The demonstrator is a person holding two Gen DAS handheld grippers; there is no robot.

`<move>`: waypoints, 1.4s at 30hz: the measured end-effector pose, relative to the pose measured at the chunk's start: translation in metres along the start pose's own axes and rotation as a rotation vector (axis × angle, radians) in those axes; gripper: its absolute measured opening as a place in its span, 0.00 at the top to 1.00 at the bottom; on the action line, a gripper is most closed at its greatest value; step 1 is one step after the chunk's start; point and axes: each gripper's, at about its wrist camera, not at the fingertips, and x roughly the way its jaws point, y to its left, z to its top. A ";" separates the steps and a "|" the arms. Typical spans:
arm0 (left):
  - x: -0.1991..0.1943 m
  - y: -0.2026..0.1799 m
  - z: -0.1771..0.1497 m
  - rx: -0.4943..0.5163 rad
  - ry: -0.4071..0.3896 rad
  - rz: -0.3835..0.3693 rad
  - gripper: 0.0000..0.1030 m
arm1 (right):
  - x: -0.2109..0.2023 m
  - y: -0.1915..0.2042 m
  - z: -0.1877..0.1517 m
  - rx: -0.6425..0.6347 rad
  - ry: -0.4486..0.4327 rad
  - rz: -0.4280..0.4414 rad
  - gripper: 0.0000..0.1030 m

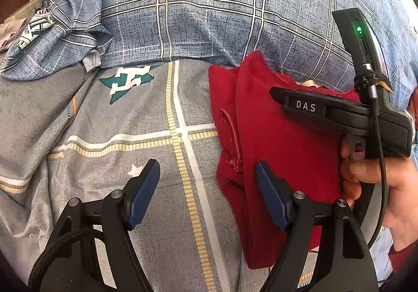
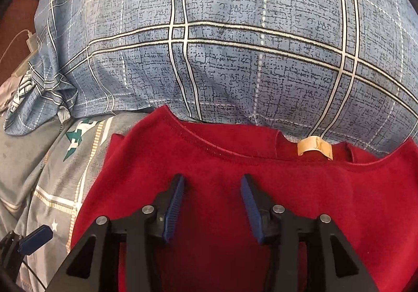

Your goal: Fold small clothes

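The red top (image 2: pixel 235 187) is lying on the bed sheet (image 1: pixel 117 135), collar end butting against the blue plaid pillow (image 2: pixel 235 44). It's looking partly folded: in the left view its left side is doubled over, a seam strip (image 1: pixel 232 135) showing on the flap. The tan neck label (image 2: pixel 314 149) is facing up, so the back panel is probably underneath.

The right tongs (image 2: pixel 213 209) are hovering over the chest area just below the neckline, blades part-spread and pinching nothing, cloth showing clear between them. Likely positioned there to pat flat or pick the next fold point.

The left tongs (image 1: pixel 206 195) are sitting spread wide and empty, straddling the top's left edge, one blade over the sheet, one over the red cloth. Probably waiting to take that edge.

The hand (image 1: pixel 378 187) is gripping the right tool's handle from the side.
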 end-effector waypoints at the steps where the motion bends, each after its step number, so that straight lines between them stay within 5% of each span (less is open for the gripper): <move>1: 0.000 0.000 0.000 0.001 0.000 0.000 0.26 | -0.001 0.000 0.000 -0.001 -0.001 -0.002 0.58; 18: 0.001 -0.001 0.000 0.009 -0.006 0.006 0.26 | -0.049 -0.014 -0.021 -0.020 -0.031 0.016 0.58; 26: -0.010 0.000 0.002 -0.013 -0.052 -0.016 0.26 | -0.076 -0.013 -0.038 -0.061 -0.053 -0.086 0.41; 42: -0.015 -0.013 0.002 0.003 -0.066 -0.101 0.26 | -0.118 -0.054 -0.075 -0.005 -0.034 -0.203 0.33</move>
